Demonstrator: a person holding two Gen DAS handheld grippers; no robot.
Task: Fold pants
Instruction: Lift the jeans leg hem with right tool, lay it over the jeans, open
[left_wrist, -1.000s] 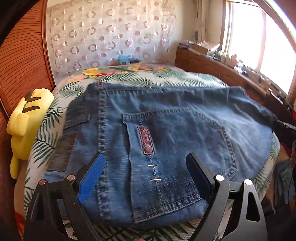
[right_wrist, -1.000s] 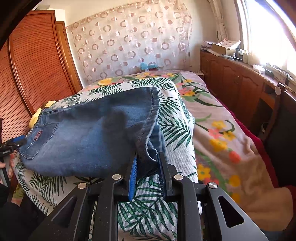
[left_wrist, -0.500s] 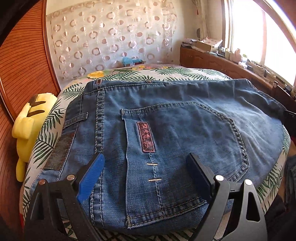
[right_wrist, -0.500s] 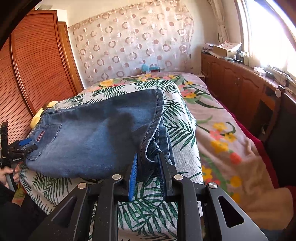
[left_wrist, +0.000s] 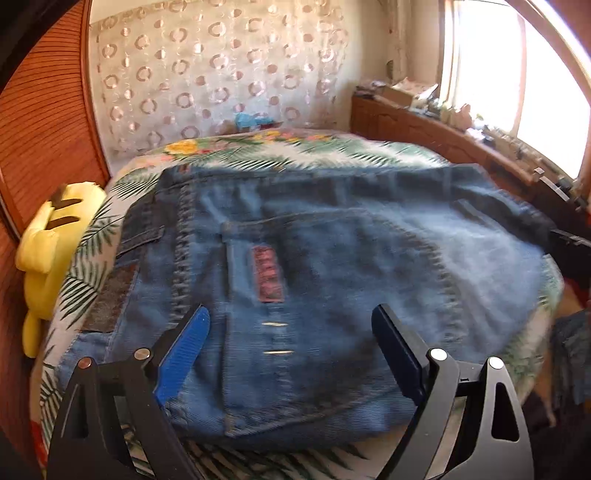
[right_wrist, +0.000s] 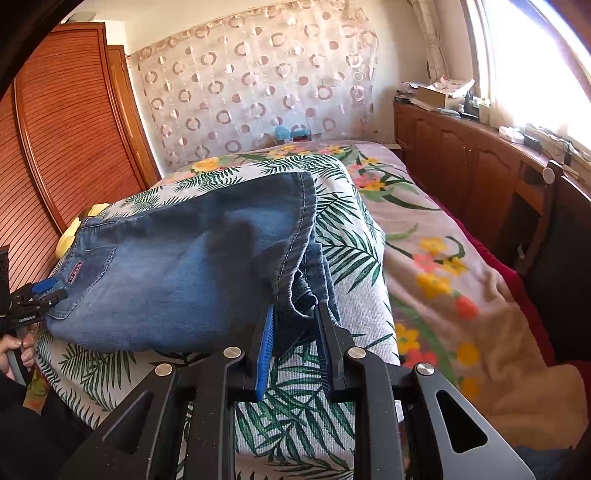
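Blue denim pants lie folded on the bed, back pocket with a red label facing up. My left gripper is open, its fingers spread above the waist end of the pants, holding nothing. In the right wrist view the pants stretch leftward across the bed. My right gripper is shut on the bunched hem end of the pants and holds it slightly off the bed. The left gripper also shows in the right wrist view at the waist end.
The bed has a leaf-and-flower cover. A yellow plush toy lies at the bed's left side by the wooden wardrobe. A wooden cabinet with clutter runs under the window at the right.
My left gripper has shifted over the waist end and its view is now blurred with motion. My right gripper stays shut on the hem end, which has lifted a little.
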